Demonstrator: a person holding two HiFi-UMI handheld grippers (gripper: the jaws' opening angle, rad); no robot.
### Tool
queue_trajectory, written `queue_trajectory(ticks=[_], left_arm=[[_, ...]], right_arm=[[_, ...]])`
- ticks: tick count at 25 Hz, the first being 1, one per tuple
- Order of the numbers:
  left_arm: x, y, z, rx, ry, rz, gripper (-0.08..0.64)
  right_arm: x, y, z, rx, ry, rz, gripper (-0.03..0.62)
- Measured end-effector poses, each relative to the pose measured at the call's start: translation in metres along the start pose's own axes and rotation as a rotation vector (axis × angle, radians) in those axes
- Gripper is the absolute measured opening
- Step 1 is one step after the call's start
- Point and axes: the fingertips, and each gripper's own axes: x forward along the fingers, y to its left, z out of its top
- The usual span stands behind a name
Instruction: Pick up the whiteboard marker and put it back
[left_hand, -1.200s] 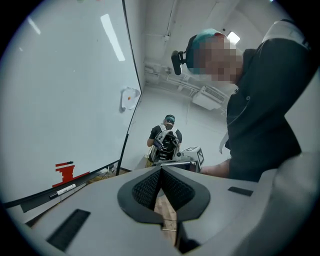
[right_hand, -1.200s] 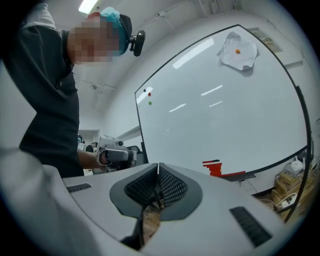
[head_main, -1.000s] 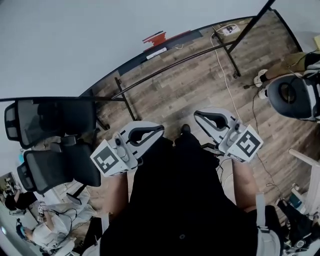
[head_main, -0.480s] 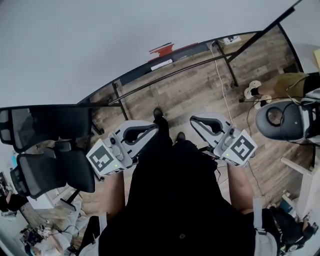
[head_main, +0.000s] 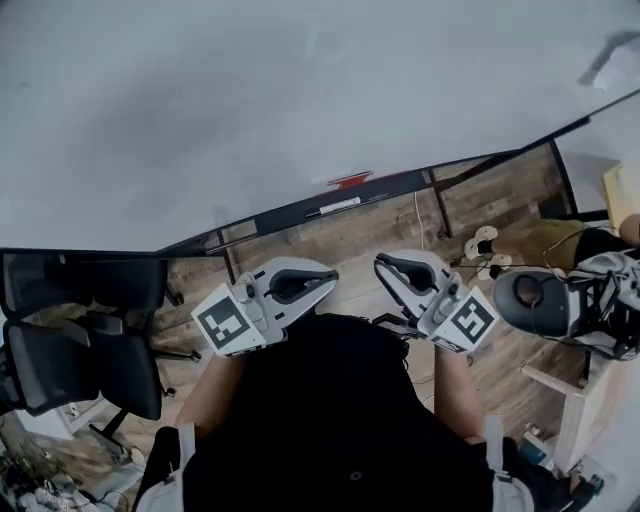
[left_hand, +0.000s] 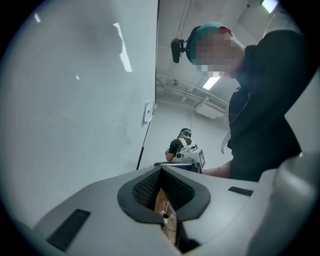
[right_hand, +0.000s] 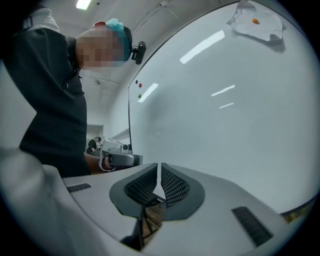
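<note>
The whiteboard (head_main: 300, 110) fills the upper head view. On the ledge along its bottom edge lie a red item (head_main: 350, 180) and a thin white stick (head_main: 334, 207) that may be the marker; too small to tell. My left gripper (head_main: 330, 277) and right gripper (head_main: 381, 267) hang side by side in front of the person's dark torso, short of that ledge, jaws pointing at the board. Both are shut with nothing between the pads. The left gripper (left_hand: 161, 172) has the board on its left, the right gripper (right_hand: 159, 172) has it on its right.
Black office chairs (head_main: 80, 340) stand at the left, beside the board's stand leg (head_main: 229, 264). Another person with gear (head_main: 560, 300) is at the right, near pale wooden furniture (head_main: 570, 415). A crumpled sheet (right_hand: 256, 20) sticks high on the board. Wood floor (head_main: 360, 235) lies below.
The head view has tilted up and closed in on the whiteboard, which now fills far more of it. Both grippers stay shut and keep their place in front of the torso.
</note>
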Motion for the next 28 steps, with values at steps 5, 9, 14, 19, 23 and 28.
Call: queue_trajectory(ticks=[5,9,14,19,23,28], left_arm=[[-0.02,0.026,0.004,0.005,-0.006,0.009,0.012],[-0.038,0.047,-0.002,-0.008,-0.019,0.055,0.012],[-0.048,0.069,-0.008,-0.013,-0.034,0.151,0.012],[-0.055,0.097,-0.023,-0.047,-0.043,0.27,0.012],[-0.055,0.11,-0.04,-0.053,-0.077,0.372,0.012],[-0.056,0.12,-0.06,0.008,-0.048,0.472,0.012]], right_arm=[[0.038,-0.021,0.003,-0.08,0.059,-0.009,0.021],[0.062,-0.038,-0.001,-0.168,0.131,0.006,0.021],[0.094,-0.058,-0.008,-0.231,0.209,0.068,0.023],[0.111,-0.068,-0.05,-0.272,0.335,0.194,0.088],[0.114,-0.072,-0.084,-0.307,0.465,0.322,0.098],[0.115,-0.067,-0.128,-0.34,0.621,0.392,0.098]])
